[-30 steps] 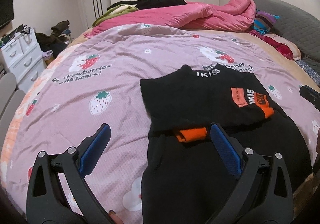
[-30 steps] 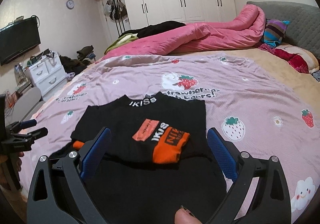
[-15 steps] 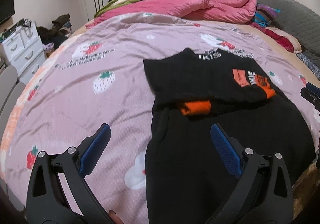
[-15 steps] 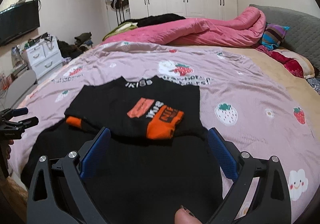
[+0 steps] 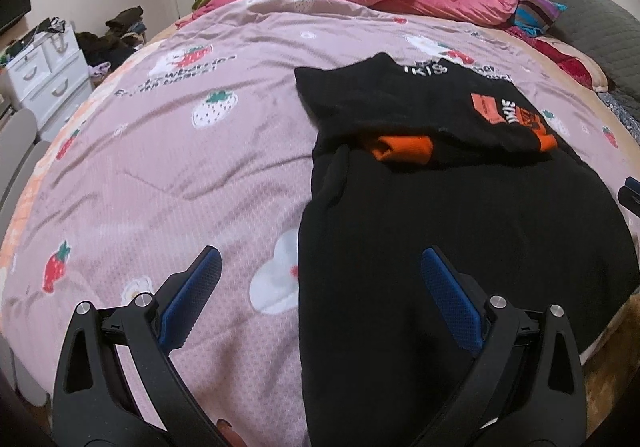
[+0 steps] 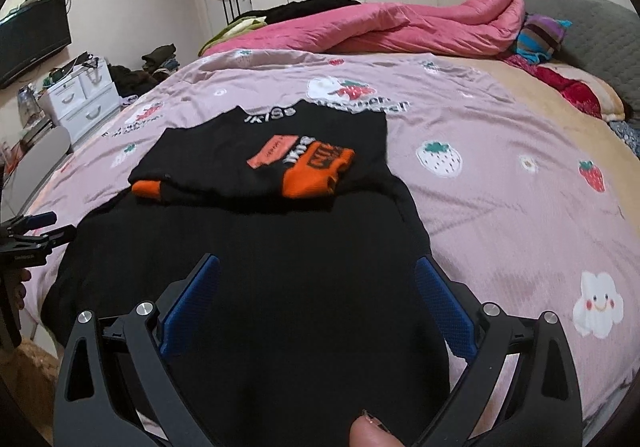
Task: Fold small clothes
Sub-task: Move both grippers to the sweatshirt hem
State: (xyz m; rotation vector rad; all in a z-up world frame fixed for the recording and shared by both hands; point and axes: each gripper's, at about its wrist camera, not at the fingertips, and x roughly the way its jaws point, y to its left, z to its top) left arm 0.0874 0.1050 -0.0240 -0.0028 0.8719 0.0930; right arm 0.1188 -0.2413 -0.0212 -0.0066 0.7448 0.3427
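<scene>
Both your hand-held grippers are spread wide with nothing in them: the left hand-held gripper (image 5: 320, 287) hangs over the garment's left edge, the right hand-held gripper (image 6: 316, 287) over its near half. The black sweater (image 6: 256, 267) lies on the bed (image 6: 500, 183) with its orange cuffs (image 6: 316, 171) already tucked across the chest. Looks to me like the sleeves are done; the bottom-to-top fold is left.

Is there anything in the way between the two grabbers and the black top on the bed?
Nothing visible is. Each hand-held gripper, left and right, hangs open right above the black top, with only bare cloth below.
</scene>
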